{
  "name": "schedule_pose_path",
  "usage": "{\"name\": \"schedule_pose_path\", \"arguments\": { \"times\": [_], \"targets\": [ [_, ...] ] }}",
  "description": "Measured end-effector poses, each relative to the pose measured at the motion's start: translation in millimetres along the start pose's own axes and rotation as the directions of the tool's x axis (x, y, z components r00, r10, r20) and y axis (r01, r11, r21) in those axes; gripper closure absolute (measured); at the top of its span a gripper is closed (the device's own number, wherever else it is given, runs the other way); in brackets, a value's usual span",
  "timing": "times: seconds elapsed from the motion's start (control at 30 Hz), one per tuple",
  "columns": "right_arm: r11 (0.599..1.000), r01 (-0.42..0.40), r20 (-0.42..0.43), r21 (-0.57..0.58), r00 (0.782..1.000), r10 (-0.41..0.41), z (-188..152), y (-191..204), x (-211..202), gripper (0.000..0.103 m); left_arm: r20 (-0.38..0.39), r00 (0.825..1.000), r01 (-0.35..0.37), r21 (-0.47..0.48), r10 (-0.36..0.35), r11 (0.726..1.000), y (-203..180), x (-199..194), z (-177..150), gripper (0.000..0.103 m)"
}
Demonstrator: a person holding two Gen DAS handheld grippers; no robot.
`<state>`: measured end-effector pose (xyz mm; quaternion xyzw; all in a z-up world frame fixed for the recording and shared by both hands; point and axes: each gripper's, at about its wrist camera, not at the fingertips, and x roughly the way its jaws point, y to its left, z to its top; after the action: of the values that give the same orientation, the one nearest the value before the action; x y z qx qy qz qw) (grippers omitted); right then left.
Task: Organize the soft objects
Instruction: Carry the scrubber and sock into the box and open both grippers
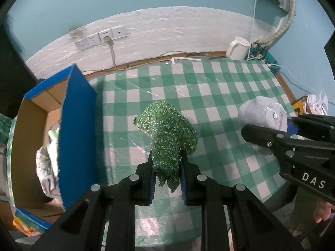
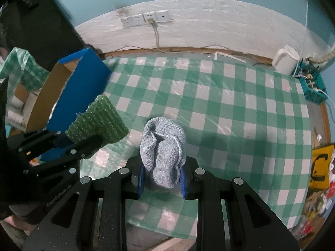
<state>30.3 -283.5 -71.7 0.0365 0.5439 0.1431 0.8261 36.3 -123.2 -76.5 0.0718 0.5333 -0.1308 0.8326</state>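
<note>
A glittery green scouring cloth [image 1: 166, 138] hangs bunched above the checked tablecloth [image 1: 209, 87], and my left gripper [image 1: 166, 156] is shut on its lower part. In the right wrist view the same green cloth [image 2: 98, 123] shows at the left, held by the left gripper [image 2: 77, 144]. My right gripper [image 2: 162, 169] is shut on a folded pale grey-blue cloth [image 2: 163, 146], lifted off the table. From the left wrist view that grey cloth [image 1: 261, 115] sits at the right with the right gripper [image 1: 270, 131] shut on it.
An open cardboard box with blue outer walls [image 1: 77, 125] stands at the table's left edge, with soft items inside. A white kettle [image 1: 238, 48] stands at the back right, wall sockets [image 1: 100, 37] behind. Cluttered items [image 2: 318, 167] lie off the right side.
</note>
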Motion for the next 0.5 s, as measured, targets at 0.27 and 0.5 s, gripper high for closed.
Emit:
{"name": "schedule_pose_path", "arguments": {
  "times": [0.27, 0.5],
  "targets": [
    [0.999, -0.028, 0.016, -0.045, 0.999, 0.028, 13, 27, -5, 0.079, 0.019, 1.000, -0.024, -0.043, 0.025, 0.999, 29, -15, 2, 0.083],
    [0.993, -0.057, 0.020, -0.105, 0.998, 0.059, 25, 60, -4, 0.079, 0.038, 0.998, -0.050, -0.094, 0.054, 0.994, 59, -27, 2, 0.083]
  ]
}}
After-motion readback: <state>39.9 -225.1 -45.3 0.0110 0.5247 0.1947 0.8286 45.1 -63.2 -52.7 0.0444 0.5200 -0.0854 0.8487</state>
